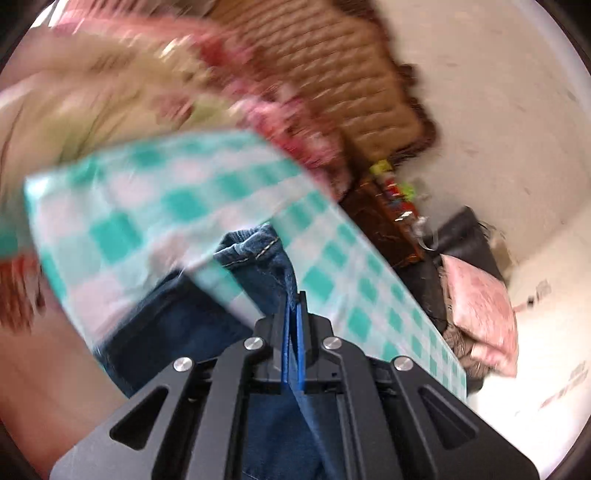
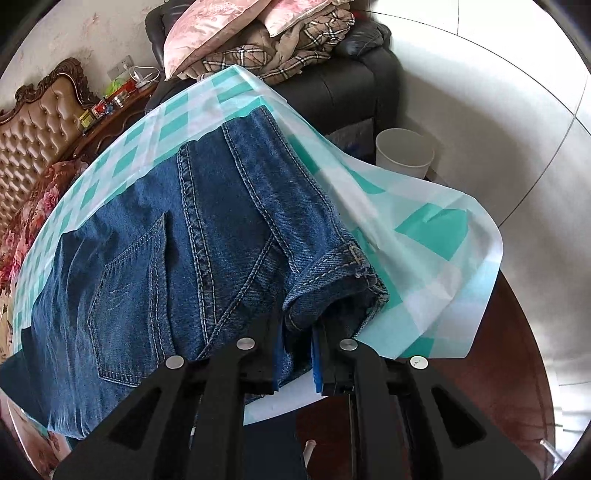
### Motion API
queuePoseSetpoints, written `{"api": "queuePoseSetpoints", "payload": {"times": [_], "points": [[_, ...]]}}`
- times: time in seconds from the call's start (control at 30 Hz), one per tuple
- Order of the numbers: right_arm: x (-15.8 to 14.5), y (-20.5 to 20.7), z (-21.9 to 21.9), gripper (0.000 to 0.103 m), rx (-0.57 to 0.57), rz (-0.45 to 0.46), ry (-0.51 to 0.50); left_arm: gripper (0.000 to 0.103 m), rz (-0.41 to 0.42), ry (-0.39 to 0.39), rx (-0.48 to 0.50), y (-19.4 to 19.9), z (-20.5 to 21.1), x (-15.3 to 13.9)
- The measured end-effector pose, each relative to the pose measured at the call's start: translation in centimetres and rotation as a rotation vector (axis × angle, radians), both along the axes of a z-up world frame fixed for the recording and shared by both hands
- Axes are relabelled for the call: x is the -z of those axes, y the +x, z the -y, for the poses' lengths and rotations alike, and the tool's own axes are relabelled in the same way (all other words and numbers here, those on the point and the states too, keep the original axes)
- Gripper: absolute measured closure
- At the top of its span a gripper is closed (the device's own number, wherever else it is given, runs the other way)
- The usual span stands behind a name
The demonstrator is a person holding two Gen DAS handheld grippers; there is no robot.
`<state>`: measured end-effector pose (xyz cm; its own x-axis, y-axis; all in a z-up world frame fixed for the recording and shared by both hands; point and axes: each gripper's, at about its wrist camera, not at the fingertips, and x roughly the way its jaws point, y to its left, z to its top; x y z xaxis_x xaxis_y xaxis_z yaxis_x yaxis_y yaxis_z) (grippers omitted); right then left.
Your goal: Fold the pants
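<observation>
The jeans (image 2: 177,258) lie spread on the desk, over a teal-and-white checked cloth (image 2: 424,229) that covers its top and hangs off the near corner. A back pocket and the centre seam face up, and a hemmed leg end is doubled back toward the right gripper (image 2: 297,354). Its jaws stand a little apart on either side of that folded hem, with denim bunched between them; they grip the pants at the desk's near edge.

In the left wrist view, which is blurred, the left gripper (image 1: 294,321) has its jaws pressed nearly together on a strip of the same denim (image 1: 258,258). The cloth runs up from the jaws to a stitched hem just ahead of them, raised in front of the checked cloth (image 1: 147,206), and more denim hangs below the gripper body.

Beyond the desk stands a black leather armchair (image 2: 351,85) piled with pink pillows (image 2: 207,33) and a plaid blanket (image 2: 288,48). A white bucket (image 2: 404,151) sits on the floor beside it. A tufted headboard (image 2: 33,133) lies to the left.
</observation>
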<state>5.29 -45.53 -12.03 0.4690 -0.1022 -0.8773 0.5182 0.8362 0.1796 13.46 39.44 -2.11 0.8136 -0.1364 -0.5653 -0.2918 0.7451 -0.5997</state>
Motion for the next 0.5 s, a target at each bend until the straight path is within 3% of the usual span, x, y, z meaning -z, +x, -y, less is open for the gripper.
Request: {"api": "queuePoseSetpoints", "payload": {"times": [0.03,0.07,0.13,0.2,0.27,0.4,0.5], "points": [[0.1,-0.1,0.1,0.091,0.001,0.005,0.007,0.1,0.009,0.02,-0.034,-1.5,0.2,-0.3],[0.1,-0.3,0.3,0.091,0.003,0.012,0.016,0.1,-0.008,-0.008,-0.079,-2.4,-0.2,0.5],[0.1,-0.4,0.5,0.091,0.005,0.02,0.03,0.1,-0.078,-0.095,-0.156,-4.3,-1.6,4.0],[-0.1,-0.2,0.5,0.091,0.0,0.007,0.031,0.101,-0.21,-0.192,-0.209,-5.4,-3.2,9.5],[-0.2,0.0,0.6,0.091,-0.004,0.0,0.039,0.101,-0.256,-0.261,-0.217,-6.1,-4.1,13.3],[-0.8,-0.1,1.1,0.091,0.003,0.012,0.063,0.101,-0.237,-0.238,-0.217,-5.6,-4.1,13.7],[-3.1,-0.9,1.3,0.093,0.002,0.075,0.059,0.1,-0.232,-0.238,-0.215,-6.0,-4.2,13.0]]}}
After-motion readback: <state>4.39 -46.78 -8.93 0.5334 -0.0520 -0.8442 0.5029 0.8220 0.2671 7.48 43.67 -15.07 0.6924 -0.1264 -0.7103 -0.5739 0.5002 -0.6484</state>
